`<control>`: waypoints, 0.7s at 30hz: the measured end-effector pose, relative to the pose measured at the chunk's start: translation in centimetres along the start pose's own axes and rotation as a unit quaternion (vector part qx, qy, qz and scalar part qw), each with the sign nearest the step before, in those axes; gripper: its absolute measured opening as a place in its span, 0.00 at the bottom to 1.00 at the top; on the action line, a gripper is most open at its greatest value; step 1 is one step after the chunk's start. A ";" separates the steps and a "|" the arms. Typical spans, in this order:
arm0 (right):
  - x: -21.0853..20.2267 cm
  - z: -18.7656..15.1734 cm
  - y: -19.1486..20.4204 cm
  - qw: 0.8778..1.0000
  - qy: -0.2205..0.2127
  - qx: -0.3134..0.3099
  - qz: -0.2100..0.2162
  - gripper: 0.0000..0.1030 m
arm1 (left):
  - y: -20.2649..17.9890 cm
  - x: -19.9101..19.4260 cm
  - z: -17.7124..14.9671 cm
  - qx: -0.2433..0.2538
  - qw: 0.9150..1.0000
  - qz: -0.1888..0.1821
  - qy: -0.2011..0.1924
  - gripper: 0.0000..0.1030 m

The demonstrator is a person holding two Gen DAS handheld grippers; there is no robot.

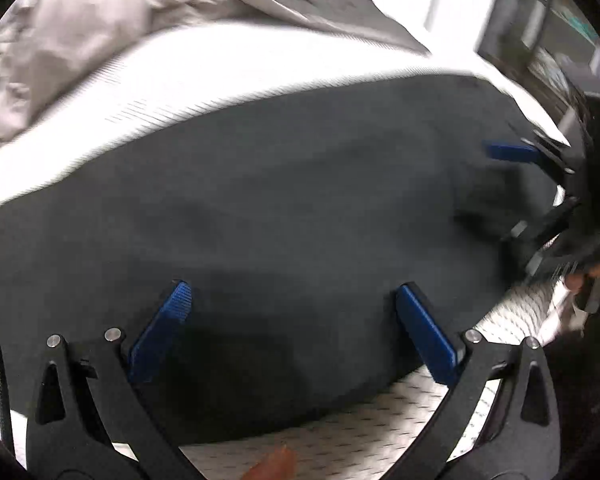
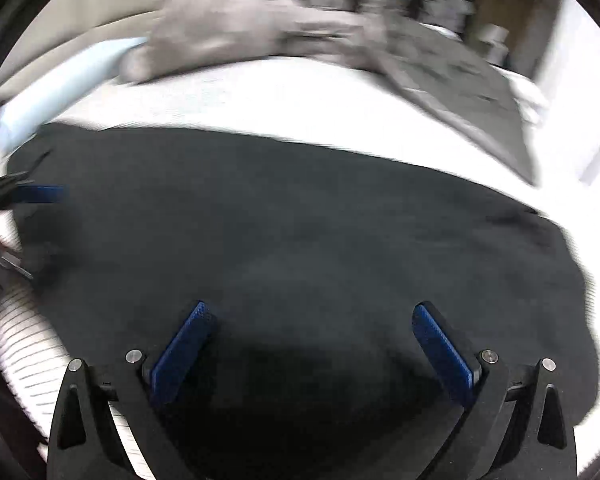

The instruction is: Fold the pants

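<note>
Dark charcoal pants (image 1: 284,216) lie spread flat on a white bed, filling the middle of both views (image 2: 284,240). My left gripper (image 1: 292,292) hovers over the near edge of the fabric, open, with nothing between its blue pads. In the left wrist view the right gripper (image 1: 516,184) shows at the right edge, over the pants' end. My right gripper (image 2: 312,312) is also open above the dark cloth, empty. The left gripper's blue pad (image 2: 40,194) shows at the left edge of the right wrist view. Both views are motion-blurred.
A rumpled grey blanket (image 1: 100,24) (image 2: 300,24) lies at the back of the bed. White ribbed mattress cover (image 1: 240,76) borders the pants. A pale blue pillow (image 2: 64,80) sits back left. Furniture (image 1: 548,20) stands beyond the bed at right.
</note>
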State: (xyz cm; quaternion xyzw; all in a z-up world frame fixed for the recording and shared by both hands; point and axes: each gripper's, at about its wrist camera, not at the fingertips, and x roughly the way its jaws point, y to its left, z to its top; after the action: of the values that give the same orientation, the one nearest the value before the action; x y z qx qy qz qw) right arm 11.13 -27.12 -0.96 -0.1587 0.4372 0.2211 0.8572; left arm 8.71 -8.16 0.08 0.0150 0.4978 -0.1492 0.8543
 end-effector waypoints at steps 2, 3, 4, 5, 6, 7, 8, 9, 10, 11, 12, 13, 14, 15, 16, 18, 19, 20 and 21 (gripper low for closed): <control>1.1 -0.6 2.7 0.999 0.019 -0.045 -0.010 0.99 | -1.0 0.8 -1.0 0.022 0.999 0.024 0.015 0.99; 1.5 -1.4 2.6 0.997 0.020 -0.066 -0.027 0.99 | -0.9 0.6 -1.2 0.027 0.999 0.026 0.014 0.99; 1.2 -1.7 2.5 0.997 0.019 -0.071 -0.030 0.99 | -0.5 0.2 -1.4 0.024 0.999 0.021 0.013 0.99; 0.9 -2.0 1.7 0.997 0.021 -0.065 -0.031 1.00 | 0.2 -0.3 -1.6 0.017 0.999 0.024 0.014 0.99; 0.8 -2.1 -0.1 0.997 0.025 -0.055 -0.040 1.00 | 1.1 -0.7 -1.8 0.009 0.999 0.035 0.015 1.00; 0.6 -2.5 -2.1 0.996 0.028 -0.046 -0.064 1.00 | 2.3 -1.0 -2.1 -0.001 0.999 0.042 0.017 1.00; 0.5 -3.0 -4.0 0.991 0.035 -0.035 -0.122 1.00 | 4.4 -1.0 -2.0 -0.013 0.999 0.044 0.017 1.00; 0.5 -3.5 -5.8 0.986 0.041 -0.020 -0.163 0.99 | 5.7 -1.4 -2.0 -0.034 0.998 0.059 0.014 1.00; 0.3 -4.0 -7.8 0.979 0.048 0.003 -0.198 0.99 | 7.0 -1.5 -1.9 -0.050 0.996 0.079 0.014 1.00; 0.1 -4.5 -9.5 0.972 0.053 0.034 -0.226 0.99 | 8.4 -1.7 -1.8 -0.069 0.992 0.100 0.015 1.00; -0.1 -5.1 -11.5 0.965 0.054 0.070 -0.246 1.00 | 9.4 -1.9 -1.9 -0.085 0.990 0.114 0.016 1.00; -0.4 -5.5 -12.8 0.961 0.052 0.096 -0.253 1.00 | 12.1 -1.3 -1.6 -0.100 0.988 0.121 0.016 1.00; -0.7 -5.8 -13.6 0.960 0.048 0.113 -0.251 1.00 | 12.9 -1.5 -1.7 -0.113 0.986 0.120 0.014 1.00; -1.0 -5.9 -14.0 0.960 0.044 0.127 -0.244 1.00 | 13.3 -1.8 -1.8 -0.121 0.985 0.121 0.009 1.00; -1.4 -5.9 -14.0 0.961 0.040 0.133 -0.239 1.00 | 13.1 -2.0 -1.7 -0.122 0.984 0.126 0.006 0.99; -2.3 -5.5 -13.0 0.964 0.025 0.123 -0.234 1.00 | 12.1 -2.7 -1.5 -0.108 0.985 0.132 0.000 0.99; -2.8 -4.9 -12.3 0.969 0.012 0.113 -0.220 1.00 | 11.5 -2.6 -0.8 -0.100 0.987 0.127 -0.006 0.99; -3.0 -4.0 -11.8 0.973 0.001 0.107 -0.203 1.00 | 10.7 -2.4 0.0 -0.090 0.989 0.117 -0.015 0.99; -3.1 -3.2 -10.7 0.979 -0.010 0.102 -0.179 1.00 | 9.2 -2.3 0.3 -0.082 0.991 0.107 -0.024 0.99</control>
State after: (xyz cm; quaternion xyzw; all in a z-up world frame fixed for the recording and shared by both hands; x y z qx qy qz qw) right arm 12.86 -38.50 0.61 -0.1441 0.4130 0.0203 0.8991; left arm 10.43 1.10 1.06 -0.0057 0.4832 -0.0156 0.8754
